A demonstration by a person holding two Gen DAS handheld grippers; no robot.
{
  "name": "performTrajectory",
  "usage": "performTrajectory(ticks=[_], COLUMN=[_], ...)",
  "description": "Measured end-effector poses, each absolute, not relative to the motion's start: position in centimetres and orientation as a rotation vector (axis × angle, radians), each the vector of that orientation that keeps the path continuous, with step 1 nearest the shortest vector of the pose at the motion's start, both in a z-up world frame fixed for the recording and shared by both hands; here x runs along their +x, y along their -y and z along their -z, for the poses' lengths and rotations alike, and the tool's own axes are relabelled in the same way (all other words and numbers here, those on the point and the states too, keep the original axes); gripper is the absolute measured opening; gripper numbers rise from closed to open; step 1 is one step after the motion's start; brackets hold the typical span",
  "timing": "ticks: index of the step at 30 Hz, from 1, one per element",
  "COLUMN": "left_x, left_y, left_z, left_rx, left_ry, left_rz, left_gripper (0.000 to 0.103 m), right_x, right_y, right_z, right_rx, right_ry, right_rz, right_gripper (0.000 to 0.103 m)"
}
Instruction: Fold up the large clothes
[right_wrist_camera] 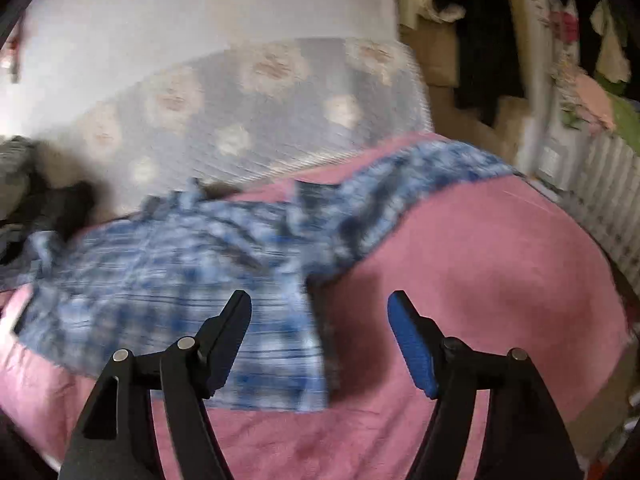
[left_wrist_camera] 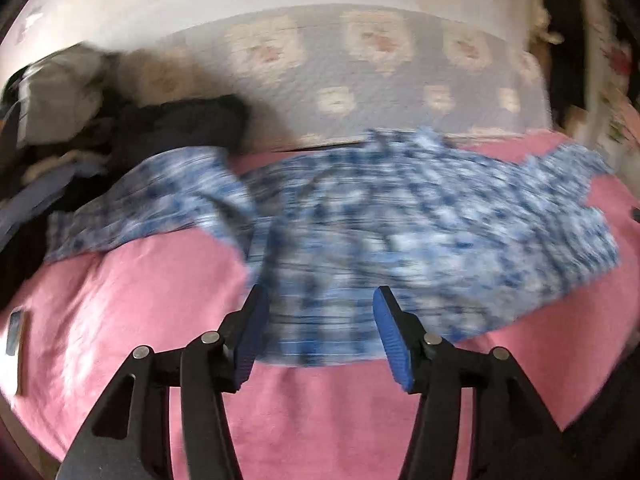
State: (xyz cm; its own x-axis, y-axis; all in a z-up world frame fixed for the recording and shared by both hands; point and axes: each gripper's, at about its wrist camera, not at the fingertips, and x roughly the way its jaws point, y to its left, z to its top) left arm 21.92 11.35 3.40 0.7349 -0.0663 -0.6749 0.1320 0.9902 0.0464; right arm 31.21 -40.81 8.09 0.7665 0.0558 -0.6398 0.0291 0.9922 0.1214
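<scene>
A blue and white checked shirt (left_wrist_camera: 380,216) lies spread flat on the pink bed cover (left_wrist_camera: 120,300), collar toward the far side and a sleeve out to each side. Both views are blurred. My left gripper (left_wrist_camera: 320,300) hangs open above the shirt's near hem, nothing between its blue pads. In the right wrist view the same shirt (right_wrist_camera: 168,280) fills the left half, one sleeve (right_wrist_camera: 400,192) reaching toward the far right. My right gripper (right_wrist_camera: 320,304) stands open over the shirt's near right corner and the pink cover (right_wrist_camera: 500,272), holding nothing.
A grey pillow with pale flower patches (left_wrist_camera: 380,80) leans against the white wall. A heap of dark and grey clothes (left_wrist_camera: 80,128) sits at the far left of the bed. A white radiator (right_wrist_camera: 608,208) and hanging clothes (right_wrist_camera: 480,40) stand beyond the bed's right edge.
</scene>
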Motion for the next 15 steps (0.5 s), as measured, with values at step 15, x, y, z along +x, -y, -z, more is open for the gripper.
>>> performTrajectory(ticks=[15], left_x=[25.3], left_y=[0.1], left_z=[6.7], left_rx=[0.531], left_ry=[-0.857], left_rz=[0.109], left_gripper=[0.075], right_x=[30.9], right_y=[27.9], right_z=[-0.1], right_rx=[-0.458], right_ry=[-0.911], right_rz=[-0.106], right_gripper=[0.087])
